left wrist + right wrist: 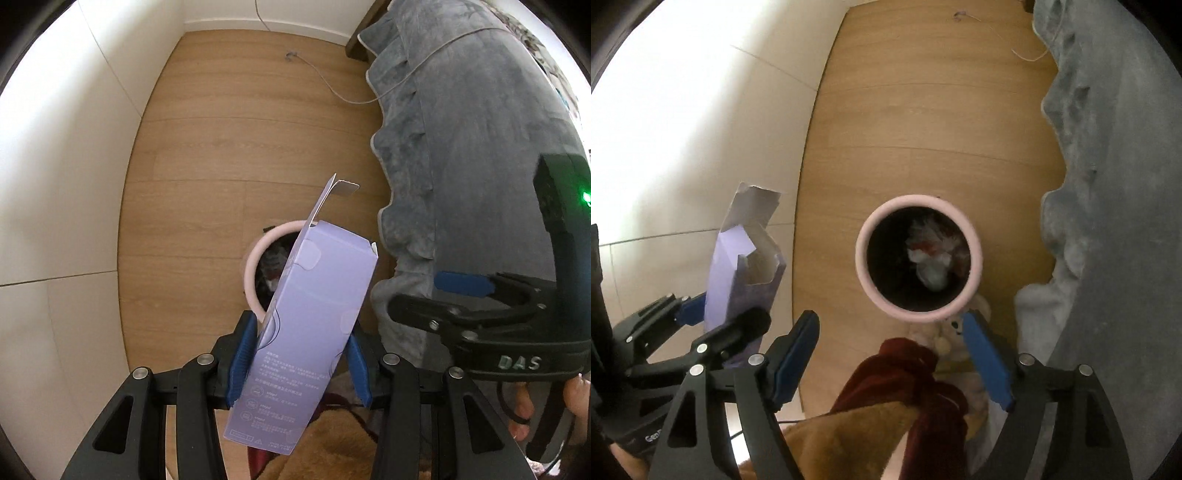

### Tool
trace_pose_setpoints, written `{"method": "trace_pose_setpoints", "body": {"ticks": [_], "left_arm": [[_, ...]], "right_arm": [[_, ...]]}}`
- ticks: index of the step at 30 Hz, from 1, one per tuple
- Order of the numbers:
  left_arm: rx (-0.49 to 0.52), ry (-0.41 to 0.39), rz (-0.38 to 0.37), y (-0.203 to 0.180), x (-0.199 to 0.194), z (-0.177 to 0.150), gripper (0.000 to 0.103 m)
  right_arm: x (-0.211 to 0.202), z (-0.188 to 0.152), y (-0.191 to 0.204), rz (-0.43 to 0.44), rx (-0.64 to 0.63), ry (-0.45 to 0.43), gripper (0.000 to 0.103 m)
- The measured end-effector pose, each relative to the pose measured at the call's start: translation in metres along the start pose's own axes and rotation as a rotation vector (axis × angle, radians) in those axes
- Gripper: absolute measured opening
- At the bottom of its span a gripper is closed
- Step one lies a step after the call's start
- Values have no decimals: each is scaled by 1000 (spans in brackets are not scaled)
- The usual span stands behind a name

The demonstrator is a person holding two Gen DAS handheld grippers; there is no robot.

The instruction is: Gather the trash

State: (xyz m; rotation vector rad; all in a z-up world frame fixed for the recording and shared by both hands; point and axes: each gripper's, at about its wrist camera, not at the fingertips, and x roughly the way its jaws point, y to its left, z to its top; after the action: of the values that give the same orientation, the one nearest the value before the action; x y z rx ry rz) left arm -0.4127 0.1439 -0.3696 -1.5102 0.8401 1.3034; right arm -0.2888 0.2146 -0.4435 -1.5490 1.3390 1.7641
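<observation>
A tall lilac carton (314,314) with its top flaps open is clamped between the blue pads of my left gripper (299,332), which is shut on it. The carton hangs just above and in front of a pink-rimmed round bin (255,266) on the wooden floor. In the right wrist view the bin (862,254) lies straight below, with crumpled white and red trash (932,258) inside. My right gripper (888,317) is open over the bin's near rim, nothing between its fingers. The carton (738,273) and left gripper (720,314) show to its left.
A grey ruffled bedcover (461,147) hangs down along the right side. White panels (74,184) line the left. A thin cable (325,81) trails across the floor at the back. Dark red and tan fuzzy fabric (912,369) sits below the grippers.
</observation>
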Motion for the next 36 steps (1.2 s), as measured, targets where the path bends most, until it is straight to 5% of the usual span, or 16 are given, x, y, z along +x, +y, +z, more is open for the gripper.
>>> {"method": "trace_pose_setpoints", "body": {"ticks": [7,13,17,19,21,29,36], "left_arm": [[21,28,-5,-11,18,6,48],[88,44,16,-33,38,7,48],[122,60,18,-42,48,4,49],[136,57,41,-44,52,2,60],[148,46,74,-44,58,1,102],[113,2,46,-28,72,-10,103],[203,-100,55,-32,57,-21,103]], "right_arm": [[-45,-23,-8,-32,-2,-11,78],[-90,-50,-10,-129,-42,-111,82],[-102,-64,-17,-118,-34,-142,83],[-102,-70,-25,-89,15,-141,83],[-102,-76,-29,-70,52,-147,83],[-100,-92,-36,-53,65,-194,83],[-96,-97,-34,-44,25,-294,83]]}}
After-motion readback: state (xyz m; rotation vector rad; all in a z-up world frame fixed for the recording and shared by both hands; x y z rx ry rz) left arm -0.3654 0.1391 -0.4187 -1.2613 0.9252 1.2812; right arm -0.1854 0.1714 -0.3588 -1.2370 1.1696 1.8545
